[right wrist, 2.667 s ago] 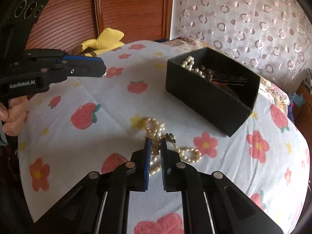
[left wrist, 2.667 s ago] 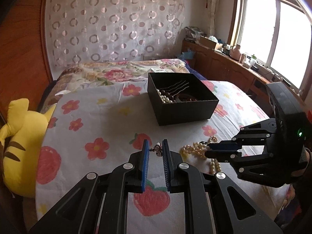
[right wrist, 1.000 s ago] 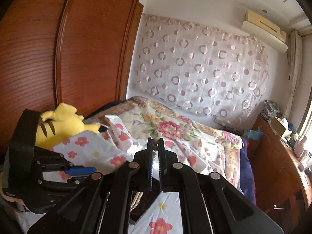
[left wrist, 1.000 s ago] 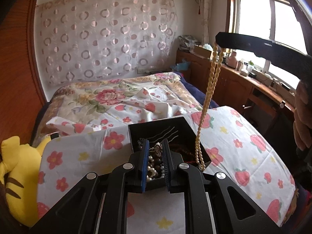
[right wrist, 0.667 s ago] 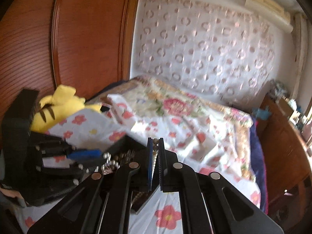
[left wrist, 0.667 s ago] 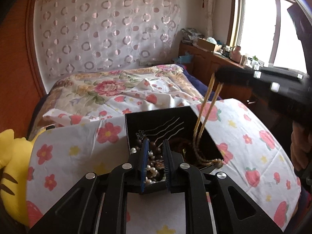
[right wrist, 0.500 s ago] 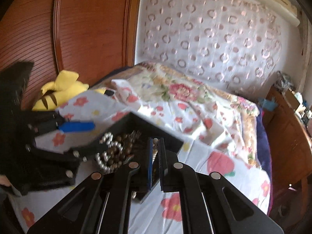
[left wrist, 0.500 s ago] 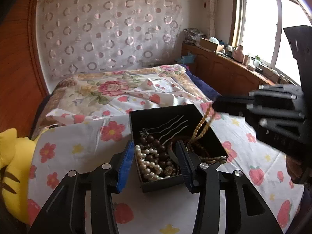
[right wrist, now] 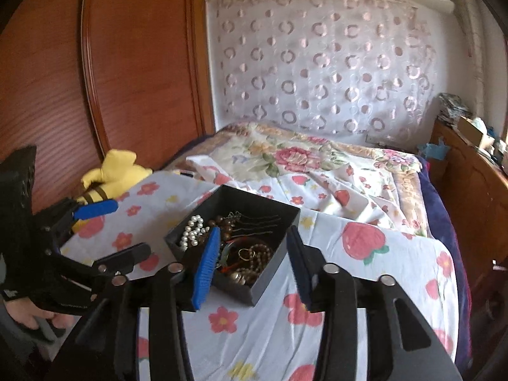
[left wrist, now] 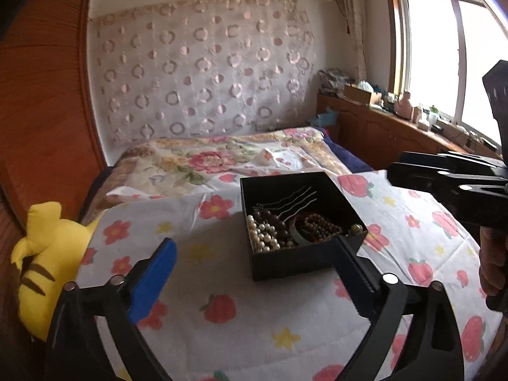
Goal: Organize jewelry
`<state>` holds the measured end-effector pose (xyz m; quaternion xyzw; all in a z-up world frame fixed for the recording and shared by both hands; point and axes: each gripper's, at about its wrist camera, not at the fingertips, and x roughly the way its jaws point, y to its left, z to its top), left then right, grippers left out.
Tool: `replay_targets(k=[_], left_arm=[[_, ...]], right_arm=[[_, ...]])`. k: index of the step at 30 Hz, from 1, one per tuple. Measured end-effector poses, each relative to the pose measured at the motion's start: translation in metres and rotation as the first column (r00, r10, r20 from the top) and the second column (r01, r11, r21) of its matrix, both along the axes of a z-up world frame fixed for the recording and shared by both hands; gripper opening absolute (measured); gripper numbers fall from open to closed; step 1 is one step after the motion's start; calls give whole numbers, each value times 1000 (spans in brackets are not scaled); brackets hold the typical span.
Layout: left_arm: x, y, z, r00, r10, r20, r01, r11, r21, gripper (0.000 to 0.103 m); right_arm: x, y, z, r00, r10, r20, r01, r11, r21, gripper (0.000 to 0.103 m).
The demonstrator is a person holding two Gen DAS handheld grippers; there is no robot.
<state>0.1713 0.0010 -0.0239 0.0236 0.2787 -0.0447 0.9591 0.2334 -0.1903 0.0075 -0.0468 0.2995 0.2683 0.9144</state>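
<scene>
The black jewelry box (left wrist: pixel 304 222), filled with pearls and beads, is set on a strawberry-print cloth (left wrist: pixel 241 304) before a floral bed. The left gripper (left wrist: pixel 254 273) and right gripper (right wrist: pixel 250 260) are spread apart, just opened, nothing held.

Your left wrist camera looks forward and downward along the left hand-held gripper (left wrist: pixel 254 273), close to the black box (left wrist: pixel 301 258). Your right wrist camera faces likewise along the right hand-held gripper (right wrist: pixel 250 258). Both share box, bed (right wrist: pixel 317 165) and curtain (left wrist: pixel 203 76).
</scene>
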Motion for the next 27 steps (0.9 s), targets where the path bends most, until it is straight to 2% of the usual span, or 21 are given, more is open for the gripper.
replay_targets(k=[6, 12, 14, 21, 27], left_arm=[[-35, 2, 11, 998, 33, 48, -32, 999, -23, 95], [-69, -3, 23, 995, 45, 87, -43, 999, -29, 95], [-82, -3, 26, 994, 56, 96, -53, 998, -34, 95], [-110, -9, 26, 991, 100, 89, -98, 995, -23, 95], [-123, -14, 25, 992, 85, 94, -84, 996, -12, 95]], right_arm=[[-49, -23, 11, 996, -61, 64, 57, 996, 72, 73], [-92, -35, 17, 985, -118, 129, 107, 990, 90, 97], [-110, -39, 17, 977, -148, 155, 134, 986, 94, 101], [-148, -53, 11, 959, -225, 173, 207, 972, 112, 101], [-155, -54, 8, 952, -246, 183, 229, 967, 108, 101]])
